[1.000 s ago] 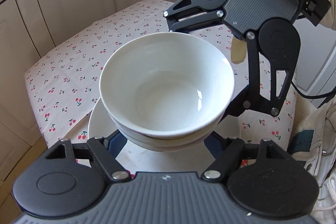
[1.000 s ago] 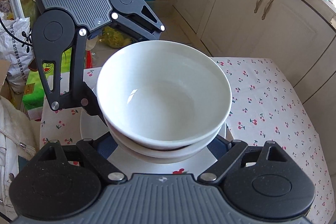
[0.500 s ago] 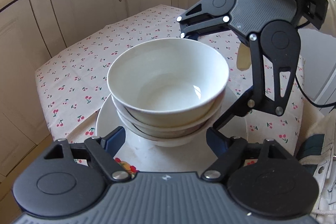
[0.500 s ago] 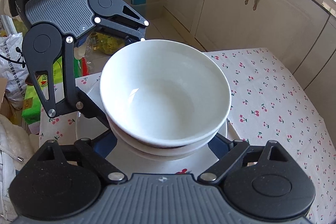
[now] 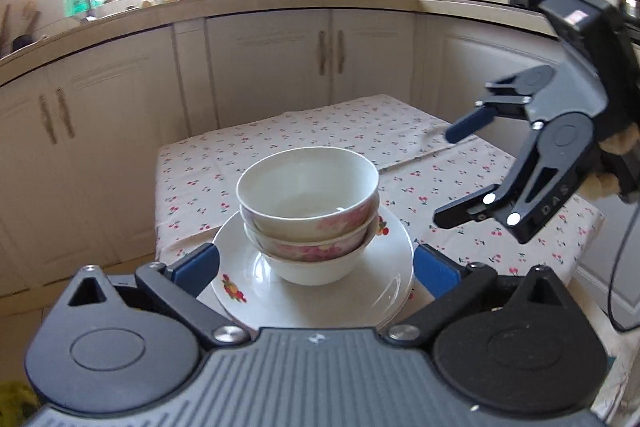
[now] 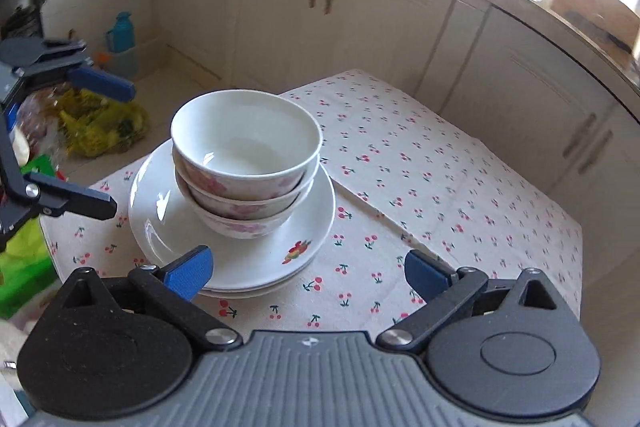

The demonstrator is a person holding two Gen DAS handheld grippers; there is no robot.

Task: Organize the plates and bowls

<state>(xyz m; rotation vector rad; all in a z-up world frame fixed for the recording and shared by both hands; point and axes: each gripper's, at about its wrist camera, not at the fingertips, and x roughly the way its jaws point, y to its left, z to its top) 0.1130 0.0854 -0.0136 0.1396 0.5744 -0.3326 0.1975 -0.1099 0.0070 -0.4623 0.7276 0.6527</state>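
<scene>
Three nested bowls (image 5: 308,203) sit on the stacked plates (image 5: 384,279) near a corner of the cherry-print worktop (image 6: 440,163) — the left claw (image 5: 316,267) and right claw (image 6: 308,271) both spread wide, having just been opening, nothing between them, each clear of the crockery.

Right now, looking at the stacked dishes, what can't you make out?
- Plates: count unclear in both views; only rim edges show under the top one.
- Lower bowls: insides hidden by the top bowl.
- Counter items, right wrist view: blurred, washed out by window glare.
- Left gripper, right wrist view: cut off by the left edge.
</scene>
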